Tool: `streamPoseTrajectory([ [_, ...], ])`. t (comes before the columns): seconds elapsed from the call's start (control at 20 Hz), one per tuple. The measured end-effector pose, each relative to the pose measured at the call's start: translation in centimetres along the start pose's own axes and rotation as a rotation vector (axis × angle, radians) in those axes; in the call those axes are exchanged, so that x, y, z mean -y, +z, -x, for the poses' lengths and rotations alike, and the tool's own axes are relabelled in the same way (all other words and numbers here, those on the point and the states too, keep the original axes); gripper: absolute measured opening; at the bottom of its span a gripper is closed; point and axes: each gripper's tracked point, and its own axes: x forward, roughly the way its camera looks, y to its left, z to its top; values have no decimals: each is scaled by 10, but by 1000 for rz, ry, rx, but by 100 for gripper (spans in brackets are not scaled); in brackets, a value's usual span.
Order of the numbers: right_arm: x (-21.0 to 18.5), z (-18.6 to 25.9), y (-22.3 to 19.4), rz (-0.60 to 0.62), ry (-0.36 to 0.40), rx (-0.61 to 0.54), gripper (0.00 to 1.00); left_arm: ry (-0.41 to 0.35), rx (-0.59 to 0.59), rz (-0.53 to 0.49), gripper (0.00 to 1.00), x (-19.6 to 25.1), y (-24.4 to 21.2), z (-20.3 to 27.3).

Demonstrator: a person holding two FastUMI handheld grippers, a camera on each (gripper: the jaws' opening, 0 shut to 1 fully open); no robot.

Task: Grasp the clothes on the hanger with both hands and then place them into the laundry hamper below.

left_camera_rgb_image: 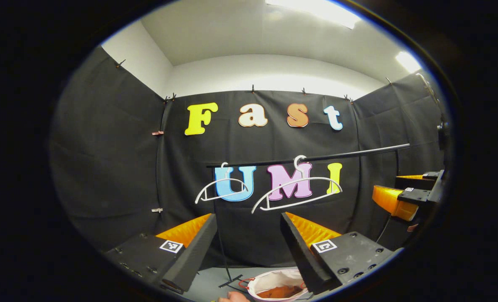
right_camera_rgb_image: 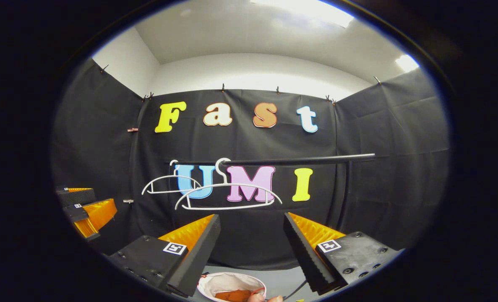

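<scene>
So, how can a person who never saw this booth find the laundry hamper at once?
Find the black rail with two bare white hangers across the back wall, then look down to the grey floor. The laundry hamper stands there, a round white-lined basket holding orange-brown cloth, the only container below the rail.

walls: black cloth (left_camera_rgb_image: pixel 106 167) | ceiling: white, lit panels (left_camera_rgb_image: pixel 316 12) | floor: grey (right_camera_rgb_image: pixel 278 279)

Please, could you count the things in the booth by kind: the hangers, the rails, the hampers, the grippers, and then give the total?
Hangers: 2, bare, one nearer, one behind
Rail: 1
Laundry hamper: 1, with an orange-brown cloth inside
Grippers: 2, left gripper and right gripper, both open
Total: 6
</scene>
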Motion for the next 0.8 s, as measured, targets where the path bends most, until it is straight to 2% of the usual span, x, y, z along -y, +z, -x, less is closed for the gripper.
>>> streamPoseTrajectory([
  [0.05,-1,2,1,4,0,3,97,-4,0,2,94,1,0,1],
  [0.1,-2,2,2,8,-3,6,92,-9,-1,4,96,4,0,2],
  [0.15,-2,4,3,11,-1,8,97,-14,-2,5,96,5,0,3],
  [0.4,-3,6,8,5,-12,28,97,-23,-4,9,96,7,0,4],
  [0.45,-2,6,8,6,-16,30,100,-22,-6,14,96,6,-1,4],
  [0.5,-2,5,7,7,-17,29,97,-22,-6,19,94,5,-1,4],
  [0.8,-10,5,3,2,-3,19,97,-15,-8,26,96,1,-1,5],
])
